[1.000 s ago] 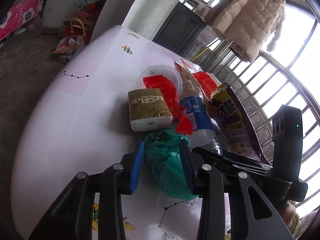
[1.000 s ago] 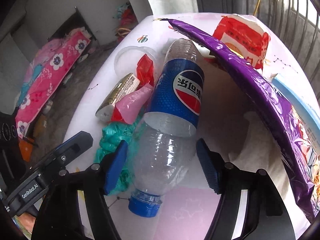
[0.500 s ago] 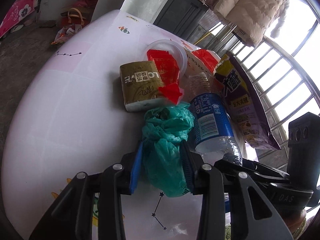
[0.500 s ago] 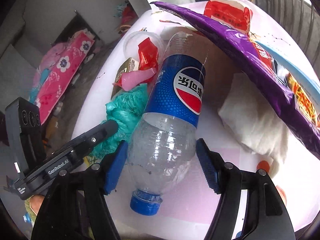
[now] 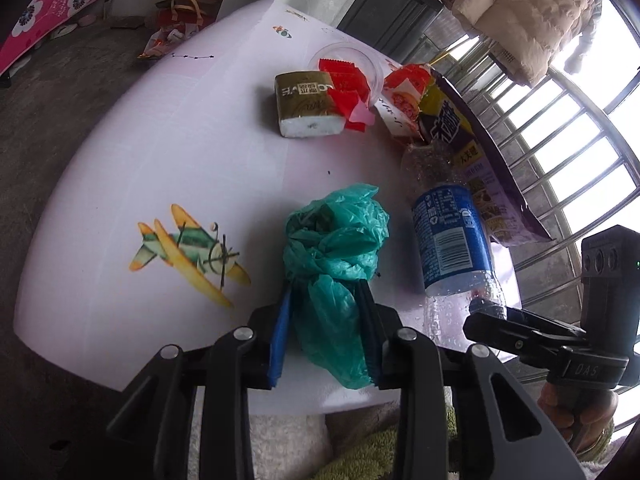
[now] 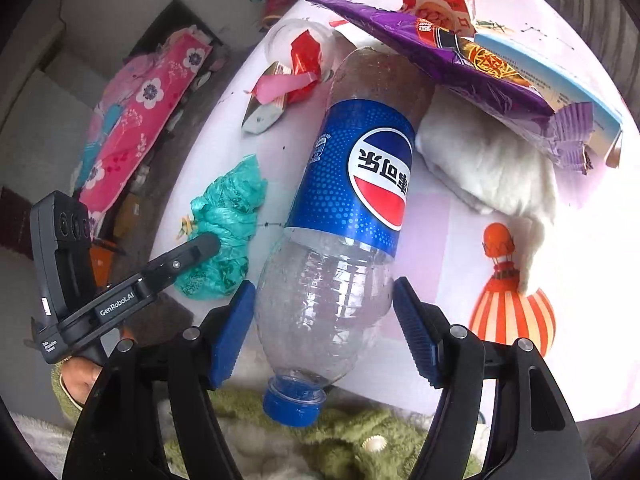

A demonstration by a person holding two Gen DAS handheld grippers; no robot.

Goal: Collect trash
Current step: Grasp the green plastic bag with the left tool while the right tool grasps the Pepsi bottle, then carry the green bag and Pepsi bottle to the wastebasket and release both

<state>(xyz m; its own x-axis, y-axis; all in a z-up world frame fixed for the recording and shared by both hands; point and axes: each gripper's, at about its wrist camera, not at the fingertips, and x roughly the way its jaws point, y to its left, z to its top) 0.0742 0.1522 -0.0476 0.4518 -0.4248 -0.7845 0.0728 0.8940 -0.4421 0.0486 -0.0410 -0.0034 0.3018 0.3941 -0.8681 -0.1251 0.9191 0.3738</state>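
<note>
A crumpled green plastic bag [image 5: 336, 240] lies on the white round table [image 5: 160, 160] near its front edge. My left gripper [image 5: 324, 292] grips the bag's lower end, its blue pads pressing both sides as the jaws close. A clear Pepsi bottle [image 6: 360, 184] with a blue label and cap lies beside the bag [image 6: 228, 208]. My right gripper [image 6: 324, 292] is shut across its clear lower body, and the cap sticks out past the table edge. In the left wrist view the bottle [image 5: 452, 240] lies to the right of the bag.
A gold tissue pack [image 5: 306, 104], red wrappers [image 5: 348, 84] and a clear plastic cup [image 5: 352, 56] sit mid-table. A purple snack bag [image 6: 440, 52] and a white cloth [image 6: 488, 160] lie right of the bottle. Green fuzzy fabric [image 6: 360, 440] is below the table edge.
Both grippers have drawn back toward the table's near edge, dragging the green bag and the bottle away from the pile. The bottle's cap now overhangs the edge.
</note>
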